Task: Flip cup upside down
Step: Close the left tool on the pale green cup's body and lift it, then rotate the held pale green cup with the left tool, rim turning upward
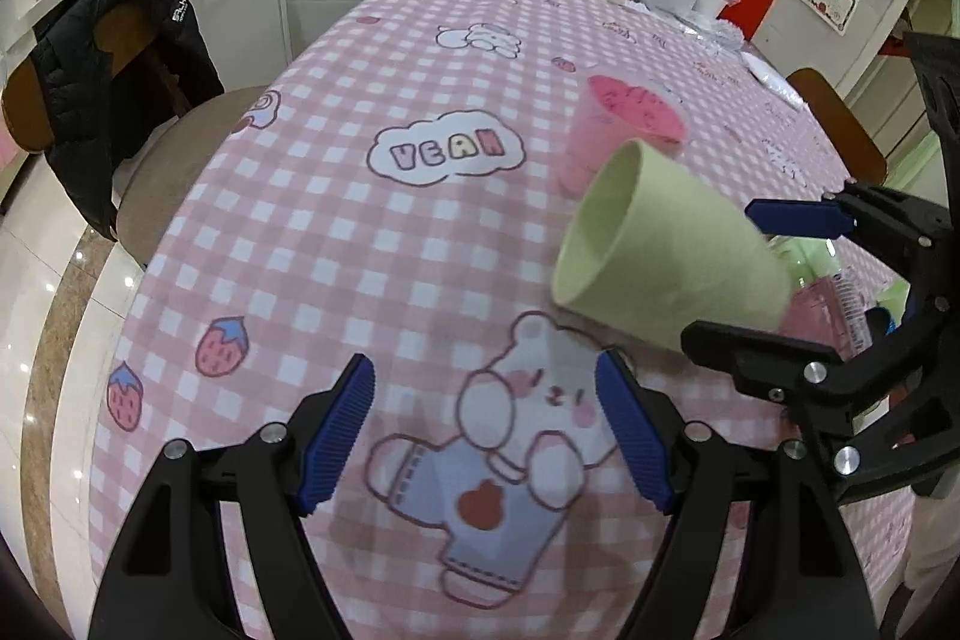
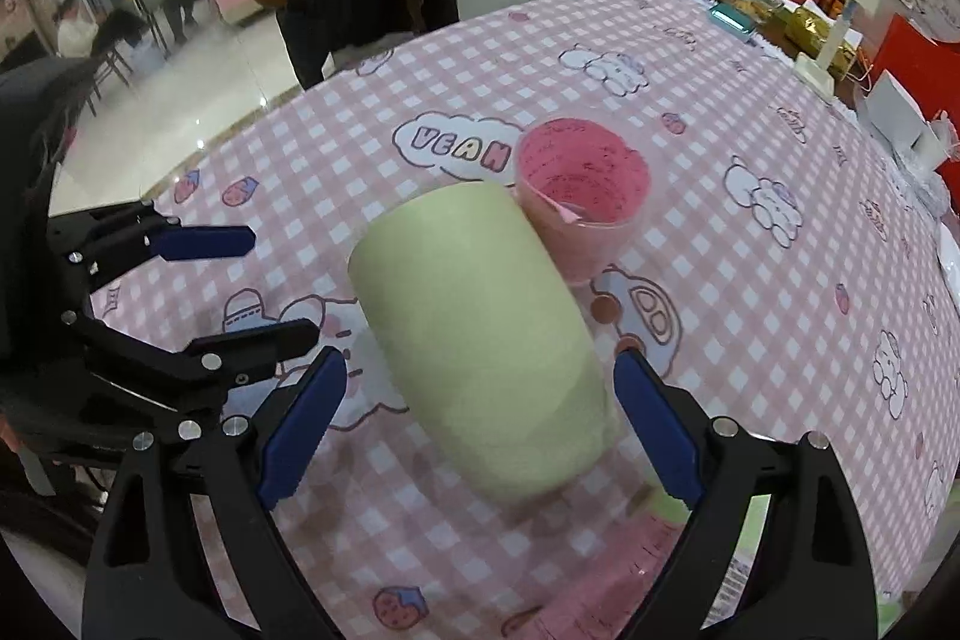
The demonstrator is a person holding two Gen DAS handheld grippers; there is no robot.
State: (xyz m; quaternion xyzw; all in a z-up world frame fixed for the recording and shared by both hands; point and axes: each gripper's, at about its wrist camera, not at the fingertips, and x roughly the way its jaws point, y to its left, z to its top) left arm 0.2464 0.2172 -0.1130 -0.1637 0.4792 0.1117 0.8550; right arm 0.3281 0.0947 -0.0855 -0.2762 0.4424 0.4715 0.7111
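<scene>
Covering the whole table is a pink checked tablecloth (image 1: 336, 232) printed with bears, strawberries and a "VEAN" cloud, and a dark jacket (image 1: 114, 64) is seen draped over a chair at its far side. Over the cloth, the pale green cup (image 2: 480, 346) is shown tipped on its side, its mouth turned away from the right gripper (image 2: 480, 424), whose blue-padded jaws stand spread on either side of the cup's base end (whether the pads actually touch it cannot be told). A translucent pink cup (image 2: 579, 196) is seen upright just behind the green one. The left gripper (image 1: 486, 430) is held above the bear print, its jaws released and nothing between them.
</scene>
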